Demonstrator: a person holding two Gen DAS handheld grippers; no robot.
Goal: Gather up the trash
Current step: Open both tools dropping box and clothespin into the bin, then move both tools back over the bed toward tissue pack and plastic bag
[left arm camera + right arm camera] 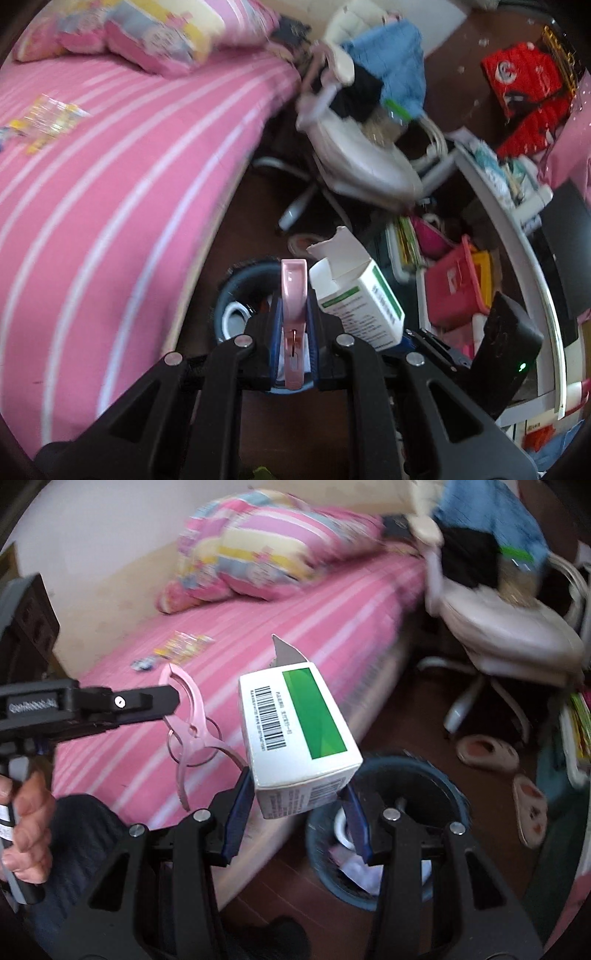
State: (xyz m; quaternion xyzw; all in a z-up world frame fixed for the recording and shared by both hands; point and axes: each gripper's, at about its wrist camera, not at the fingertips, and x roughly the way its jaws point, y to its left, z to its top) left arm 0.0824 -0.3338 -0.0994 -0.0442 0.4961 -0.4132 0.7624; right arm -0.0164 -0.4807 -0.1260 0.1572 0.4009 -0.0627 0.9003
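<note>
Above bin (pixel 388 775): left tongs (pixel 293 328) clamp pink clip (pixel 293 295); right tongs (pixel 301 812) clamp box (pixel 295 723).

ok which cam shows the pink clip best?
Right wrist: the pink clothespin is side-on there, with both handles, spring ring and toothed tips visible, pinched in the left tool. The left wrist view shows only its narrow edge, end-on between the fingers.
</note>
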